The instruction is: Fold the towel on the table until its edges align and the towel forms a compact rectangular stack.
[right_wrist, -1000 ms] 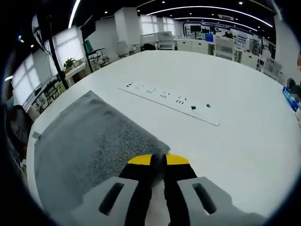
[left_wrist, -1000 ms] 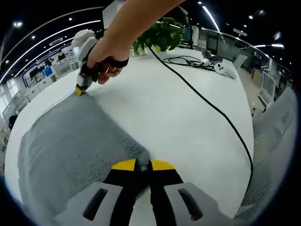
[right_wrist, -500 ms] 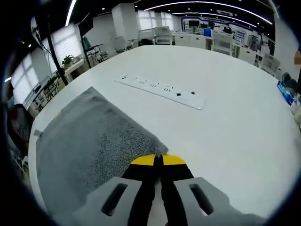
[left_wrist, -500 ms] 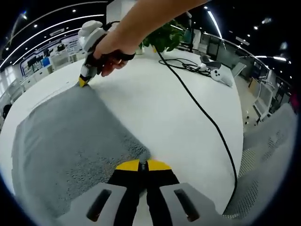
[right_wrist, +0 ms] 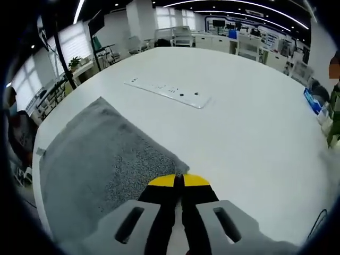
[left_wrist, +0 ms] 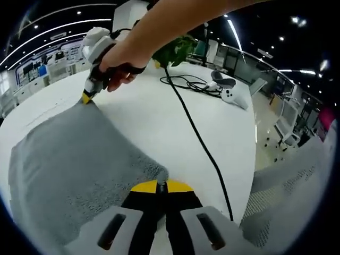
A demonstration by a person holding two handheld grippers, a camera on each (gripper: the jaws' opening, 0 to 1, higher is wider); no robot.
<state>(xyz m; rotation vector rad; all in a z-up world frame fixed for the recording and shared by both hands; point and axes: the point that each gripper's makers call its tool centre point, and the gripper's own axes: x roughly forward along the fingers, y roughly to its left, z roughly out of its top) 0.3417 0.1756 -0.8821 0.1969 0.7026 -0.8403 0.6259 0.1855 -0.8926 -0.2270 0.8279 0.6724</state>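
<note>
The left gripper (left_wrist: 161, 186) had its yellow-tipped jaws pressed together on a corner of the towel (left_wrist: 69, 159), and the right gripper (right_wrist: 178, 180) was clamped the same way on another corner, its jaws meeting with grey pile pinched between them. In the left gripper view the right gripper (left_wrist: 86, 98) also appeared at the towel's far corner, held in a person's hand (left_wrist: 118, 64).

The table (right_wrist: 239, 133) was the largest thing: a broad, smooth white top with a rounded edge. On it lay the towel (right_wrist: 90, 159), a grey rectangle of coarse, nubbly terry, spread flat. The edge between the two pinched corners ran straight from one gripper to the other; the rest of the cloth stretched away to the left of each view's own jaws. I could not tell which was its long axis.

Beyond the towel in the right gripper view sat a flat white power strip (right_wrist: 166, 92), well apart from the cloth. A thin black cable (left_wrist: 197, 138) ran across the table in the left gripper view.
</note>
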